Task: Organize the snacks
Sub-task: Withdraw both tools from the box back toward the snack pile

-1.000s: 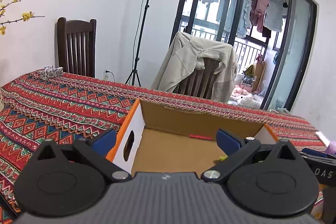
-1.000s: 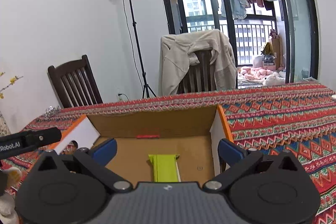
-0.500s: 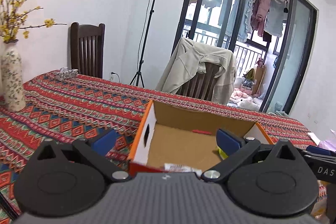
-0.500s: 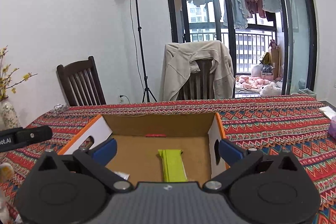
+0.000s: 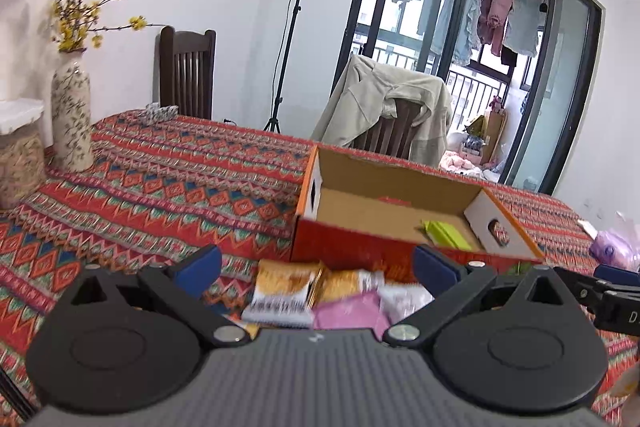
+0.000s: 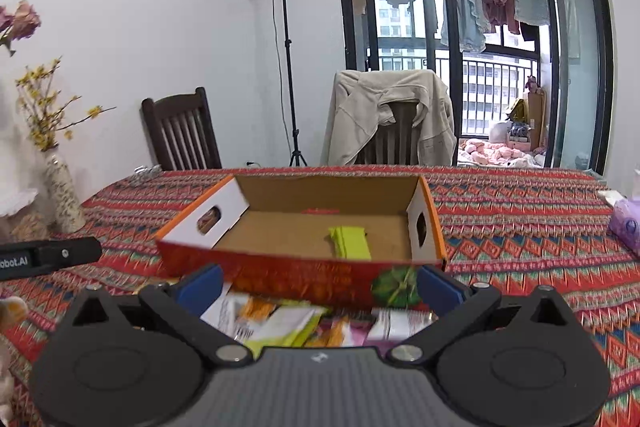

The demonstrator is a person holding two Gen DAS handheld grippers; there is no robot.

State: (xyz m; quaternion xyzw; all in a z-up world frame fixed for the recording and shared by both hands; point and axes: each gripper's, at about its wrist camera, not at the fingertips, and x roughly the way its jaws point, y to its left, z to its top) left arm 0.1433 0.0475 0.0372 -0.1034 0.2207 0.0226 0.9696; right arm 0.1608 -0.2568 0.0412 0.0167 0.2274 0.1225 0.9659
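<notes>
Blurring hides the snack packets [image 5: 304, 291] beneath both spread, empty tongs [image 5: 316, 263] [image 6: 318, 285], before the box [image 6: 296, 279]

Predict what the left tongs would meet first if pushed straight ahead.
Probably the snack packets lying between the open left tongs, then the box's red near wall just behind them; depth is hard to judge.

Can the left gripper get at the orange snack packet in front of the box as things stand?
Probably yes: the left gripper is open, the orange snack packet lies between its fingers on the tablecloth, outside the box, with nothing covering it.
</notes>
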